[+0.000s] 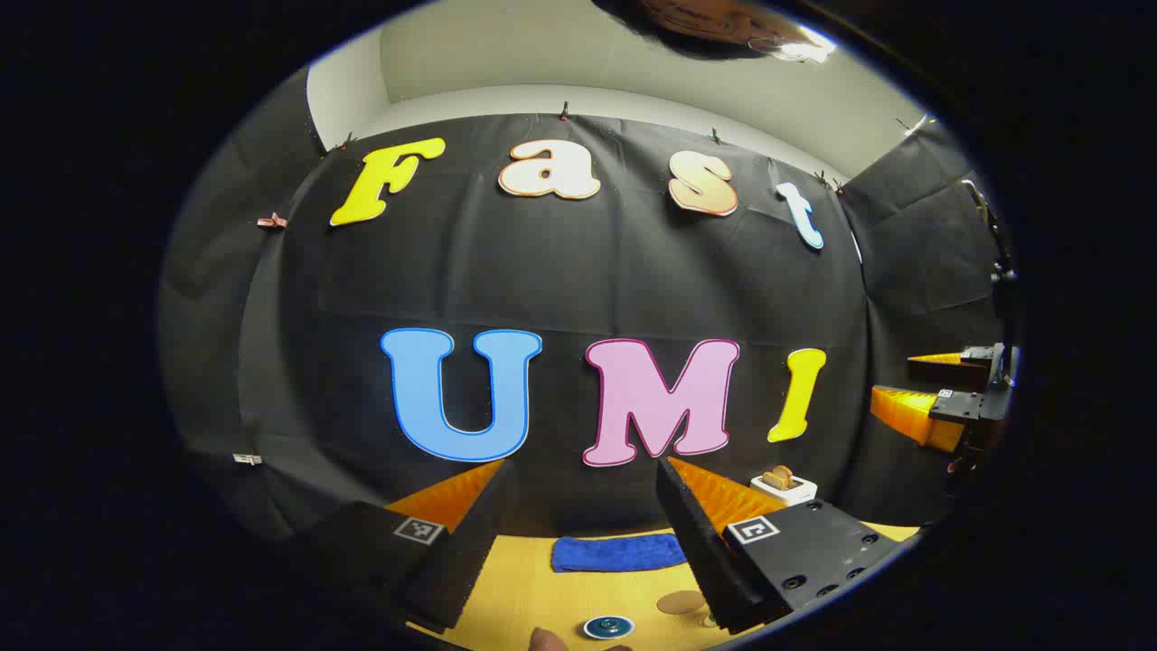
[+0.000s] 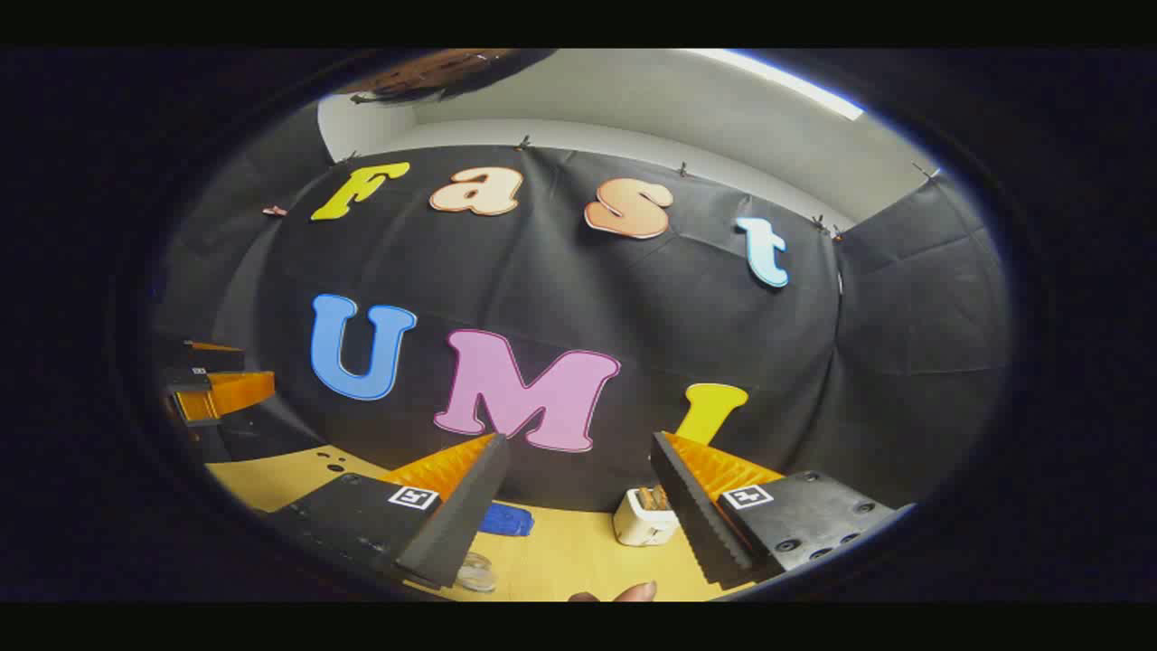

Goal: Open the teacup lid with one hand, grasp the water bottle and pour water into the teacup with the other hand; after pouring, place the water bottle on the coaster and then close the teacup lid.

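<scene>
- We hold the left gripper (image 1: 583,475) high, fingers spread, nothing between.
- Our right gripper (image 2: 578,448) likewise gapes empty.
- Blue cloth (image 1: 617,552) lies far on the yellow table (image 1: 524,588).

Both views are dim toward the rim and evenly lit in the middle. Light comes from a ceiling strip (image 2: 786,83) at about one o'clock (it glares white in the left gripper view). Fisheye distortion bows the wall's edges strongly. The yellow bench (image 1: 542,588) is bright; the right gripper view is slightly softer overall.
</scene>
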A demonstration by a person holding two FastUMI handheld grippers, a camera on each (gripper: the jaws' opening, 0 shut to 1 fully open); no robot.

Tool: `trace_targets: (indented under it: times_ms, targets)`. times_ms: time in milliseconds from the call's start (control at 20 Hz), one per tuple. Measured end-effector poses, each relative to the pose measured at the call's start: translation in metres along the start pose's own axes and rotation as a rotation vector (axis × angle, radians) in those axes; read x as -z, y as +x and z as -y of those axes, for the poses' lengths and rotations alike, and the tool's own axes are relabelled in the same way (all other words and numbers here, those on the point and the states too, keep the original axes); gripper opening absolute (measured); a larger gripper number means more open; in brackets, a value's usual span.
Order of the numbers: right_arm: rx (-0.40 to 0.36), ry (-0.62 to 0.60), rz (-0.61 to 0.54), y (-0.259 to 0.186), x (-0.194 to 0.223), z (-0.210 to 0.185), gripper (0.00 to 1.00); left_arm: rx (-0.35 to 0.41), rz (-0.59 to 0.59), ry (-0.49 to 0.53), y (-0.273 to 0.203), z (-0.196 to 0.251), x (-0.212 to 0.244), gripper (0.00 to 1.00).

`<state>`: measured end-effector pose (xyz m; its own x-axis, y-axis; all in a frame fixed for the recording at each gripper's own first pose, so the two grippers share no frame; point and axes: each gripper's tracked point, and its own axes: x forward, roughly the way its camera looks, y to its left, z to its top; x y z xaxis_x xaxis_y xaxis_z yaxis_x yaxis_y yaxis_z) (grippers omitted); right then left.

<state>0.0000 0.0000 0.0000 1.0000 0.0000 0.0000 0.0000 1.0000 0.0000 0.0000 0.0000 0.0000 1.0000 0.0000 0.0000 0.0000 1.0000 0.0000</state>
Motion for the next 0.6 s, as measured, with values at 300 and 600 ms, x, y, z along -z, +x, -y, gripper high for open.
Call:
trace_targets:
  times_ms: [300,600]
  targets:
    - [-0.03,-0.007,0.014,0.001,-0.005,-0.016,0.98,0.006,-0.002,0.0,0.001,-0.002,0.004,0.98]
    - [-0.048,-0.007,0.025,0.0,-0.01,-0.023,0.98,0.006,-0.003,0.006,0.0,-0.002,0.004,0.98]
